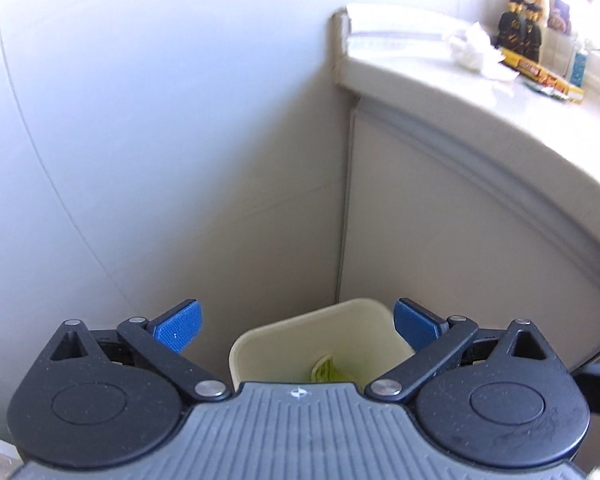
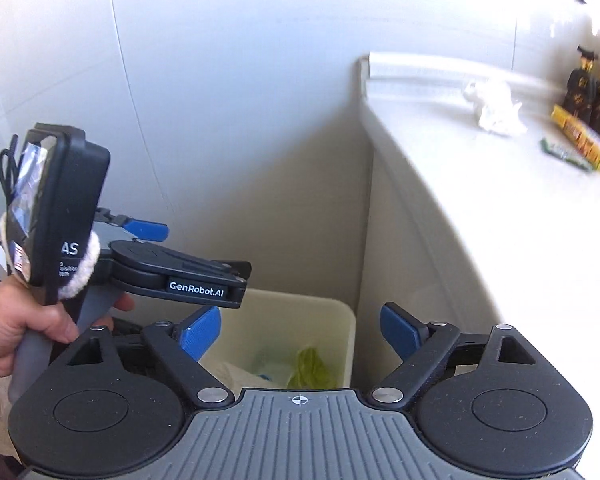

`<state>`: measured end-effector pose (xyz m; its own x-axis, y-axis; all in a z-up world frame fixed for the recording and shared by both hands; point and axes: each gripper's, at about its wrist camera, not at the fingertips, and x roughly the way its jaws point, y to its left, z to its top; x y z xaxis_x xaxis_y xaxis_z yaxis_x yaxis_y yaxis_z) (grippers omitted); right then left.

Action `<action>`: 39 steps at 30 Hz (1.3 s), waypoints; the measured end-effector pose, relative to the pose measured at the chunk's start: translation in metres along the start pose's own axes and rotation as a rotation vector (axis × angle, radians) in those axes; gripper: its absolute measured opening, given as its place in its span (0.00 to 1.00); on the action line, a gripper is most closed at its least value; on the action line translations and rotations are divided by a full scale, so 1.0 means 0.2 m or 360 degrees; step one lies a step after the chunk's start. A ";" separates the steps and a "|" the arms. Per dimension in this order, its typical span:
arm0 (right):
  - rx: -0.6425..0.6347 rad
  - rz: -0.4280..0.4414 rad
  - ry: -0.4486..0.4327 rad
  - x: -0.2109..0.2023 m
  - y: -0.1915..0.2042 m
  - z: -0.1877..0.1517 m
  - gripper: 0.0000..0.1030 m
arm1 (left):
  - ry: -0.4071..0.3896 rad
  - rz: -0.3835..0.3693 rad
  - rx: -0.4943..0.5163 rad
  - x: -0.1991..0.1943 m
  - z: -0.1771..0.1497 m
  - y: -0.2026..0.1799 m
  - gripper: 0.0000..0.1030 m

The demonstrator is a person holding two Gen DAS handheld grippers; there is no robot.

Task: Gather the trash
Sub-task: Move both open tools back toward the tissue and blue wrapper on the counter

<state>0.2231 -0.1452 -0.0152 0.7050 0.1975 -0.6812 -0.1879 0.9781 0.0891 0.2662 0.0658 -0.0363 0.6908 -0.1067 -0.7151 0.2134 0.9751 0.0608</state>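
Both grippers spread wide, nothing held. Left gripper [image 1: 296, 326] hangs right above the trash bin [image 1: 256, 344]; right gripper [image 2: 300, 334] also above the bin [image 2: 340, 320], with the left unit and the hand [image 2: 16, 336] gripping it just to the bin's left. Bin sits on the floor in the corner where the wall meets the cabinet side, directly below the counter's end. Inside the bin: a green crumpled wrapper [image 2: 310, 368] near its right wall, plus some pale paper or plastic toward its left, too blurred to identify. Up and right of the bin, on the counter [image 2: 480, 200]: a crumpled white tissue [image 2: 494, 110], then farther right a yellow wrapper [image 1: 540, 74] with a green wrapper [image 2: 564, 154] beside it, and two dark figurines [image 1: 520, 24] behind those.
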 end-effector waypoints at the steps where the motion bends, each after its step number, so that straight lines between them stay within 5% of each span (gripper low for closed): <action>1: 0.0002 -0.0016 -0.0015 -0.03 -0.02 0.02 0.88 | -0.0012 -0.0011 0.0006 -0.05 0.04 0.00 0.99; 20: 0.0077 -0.0471 -0.0287 -0.61 -0.66 0.21 0.97 | -0.0282 -0.0301 0.0057 0.01 0.42 -0.31 1.00; 39: 0.0954 -0.0547 -0.0125 -0.52 -1.45 0.12 0.98 | -0.0463 -0.0458 0.0441 0.33 0.77 -0.67 1.00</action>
<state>0.2200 -0.4473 0.0479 0.7085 -0.1478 -0.6900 0.4488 0.8489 0.2791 0.3889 -0.1016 0.0149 0.7327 -0.4524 -0.5085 0.5724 0.8138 0.1006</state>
